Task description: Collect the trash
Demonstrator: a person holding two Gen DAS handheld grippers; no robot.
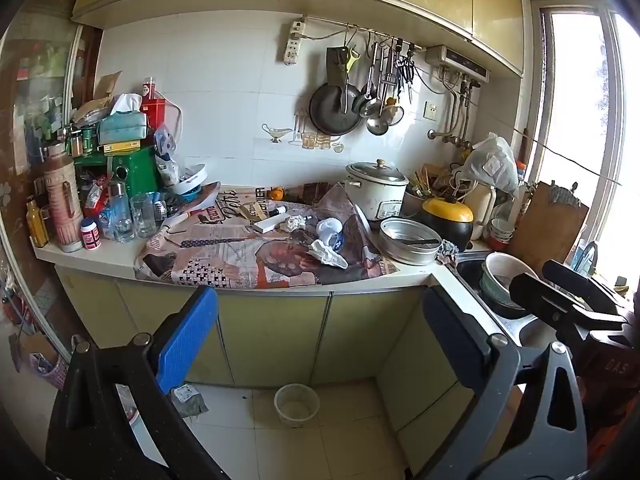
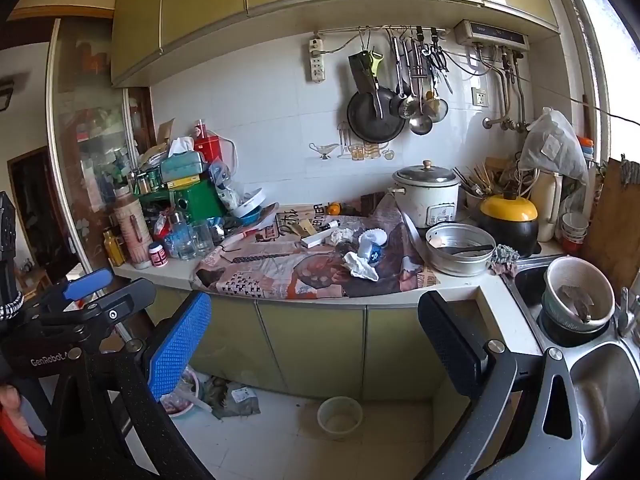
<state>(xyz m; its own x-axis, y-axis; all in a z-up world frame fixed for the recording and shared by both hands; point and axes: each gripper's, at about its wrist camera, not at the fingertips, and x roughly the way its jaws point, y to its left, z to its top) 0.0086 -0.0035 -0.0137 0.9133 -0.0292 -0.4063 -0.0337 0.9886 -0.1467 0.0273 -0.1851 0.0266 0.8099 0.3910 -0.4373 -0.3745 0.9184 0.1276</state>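
Readable writing: "GenRobot" on the left gripper's body at 9 o'clock in the right wrist view; "DAS" on the right gripper's body at 3 o'clock in the left wrist view. The newspaper (image 2: 304, 268) shows large headline letters, not legible in full.

Counts on the newspaper: two crumpled white tissues, tissue one (image 2: 362, 266) near the counter's front edge, tissue two (image 2: 342, 235) behind it at 11 o'clock. One tipped white cup (image 2: 372, 246) lies between them. One marker (image 2: 331, 225) and one white box (image 2: 318, 237) lie just beside tissue two.

On the floor: one bowl (image 2: 340, 416) at 6 o'clock.

Left gripper (image 1: 320, 344): fingers wide apart, holding nothing, held level below the counter edge, aimed at the cabinet doors. Right gripper (image 2: 316, 352): same pose, fingers spread, holding nothing.
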